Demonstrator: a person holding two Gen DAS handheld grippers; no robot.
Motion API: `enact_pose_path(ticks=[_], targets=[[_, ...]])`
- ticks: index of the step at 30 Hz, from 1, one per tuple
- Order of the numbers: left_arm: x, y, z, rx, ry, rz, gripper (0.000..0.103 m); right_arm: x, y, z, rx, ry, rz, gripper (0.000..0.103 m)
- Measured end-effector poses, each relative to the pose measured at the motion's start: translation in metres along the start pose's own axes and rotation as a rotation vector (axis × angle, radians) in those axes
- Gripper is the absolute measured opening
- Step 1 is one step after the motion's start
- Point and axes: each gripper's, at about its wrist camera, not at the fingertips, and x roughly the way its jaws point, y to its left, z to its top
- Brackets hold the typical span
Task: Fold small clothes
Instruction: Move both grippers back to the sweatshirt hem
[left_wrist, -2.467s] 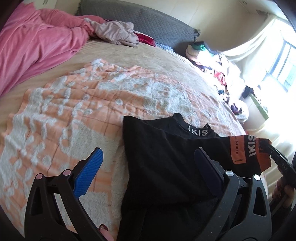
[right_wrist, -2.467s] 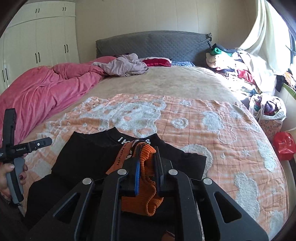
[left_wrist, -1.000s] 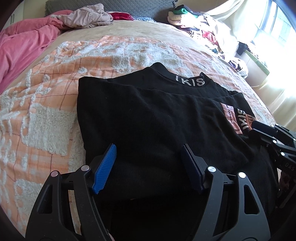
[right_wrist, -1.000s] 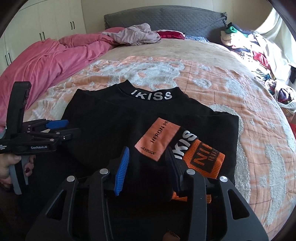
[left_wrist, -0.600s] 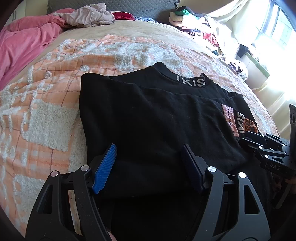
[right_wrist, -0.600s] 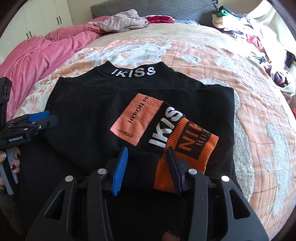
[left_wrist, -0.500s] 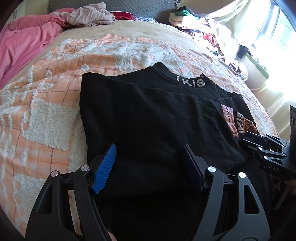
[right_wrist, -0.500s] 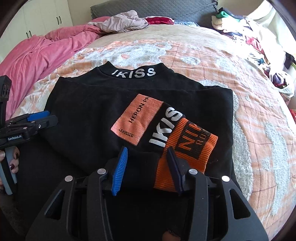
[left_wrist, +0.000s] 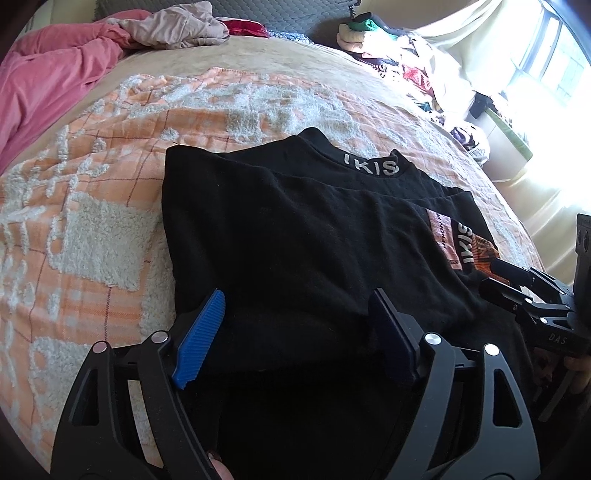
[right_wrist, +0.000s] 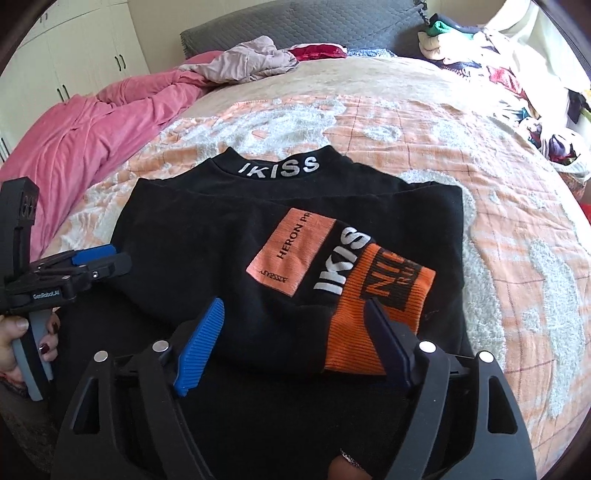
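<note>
Centrally on a bed (right_wrist: 369, 85): black knit top (right_wrist: 207, 240), lying flat on a peach-and-white tufted blanket (right_wrist: 509, 206), sleeves folded in over the body, white "IKISS" lettering on the collar. Folded right sleeve (right_wrist: 354, 273) laid across the chest, showing a peach patch, white letters and a ribbed orange cuff at its end.

Left hand-held gripper (left_wrist: 295, 332) low over the near left part of the top, jaws opening and spread wide, black cloth lying between the ribbed blue pads, pads apart from it. Right hand-held gripper (right_wrist: 293, 341) over the near right part, jaws likewise opening and spread, orange cuff beside its right finger, nothing pinched. Person's hand (right_wrist: 22, 343) on the left gripper's handle.

Open blanket well clear on the top's left, right and far sides. Near hem hidden under the gripper frames. Top's straight left edge and right edge both well inside the blanket's borders.

Further off: crumpled pink duvet (right_wrist: 103, 129) along the left side, pale mauve garment (right_wrist: 247, 62) near the grey quilted headboard (right_wrist: 295, 26), heap of mixed clothes (right_wrist: 480, 62) at far right, cream wardrobe doors (right_wrist: 74, 55) at far left.
</note>
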Motion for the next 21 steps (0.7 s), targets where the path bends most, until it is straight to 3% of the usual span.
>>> enact_pose_path(ticks=[4,6,9,21], targets=[[-0.004,-0.002,0.000,0.000,-0.003,-0.001,0.081,-0.006,0.000,0.002,0.000,-0.026,-0.010,0.084],[-0.006,-0.003,0.001,-0.003,-0.005,0.001,0.082,-0.009,0.000,0.002,0.003,-0.036,-0.013,0.092],[-0.011,-0.004,0.001,-0.010,-0.013,0.010,0.093,-0.013,0.000,0.003,0.003,-0.051,-0.016,0.095],[-0.039,-0.007,0.005,-0.013,-0.062,0.013,0.093,-0.034,-0.001,0.005,-0.008,-0.116,-0.028,0.098]])
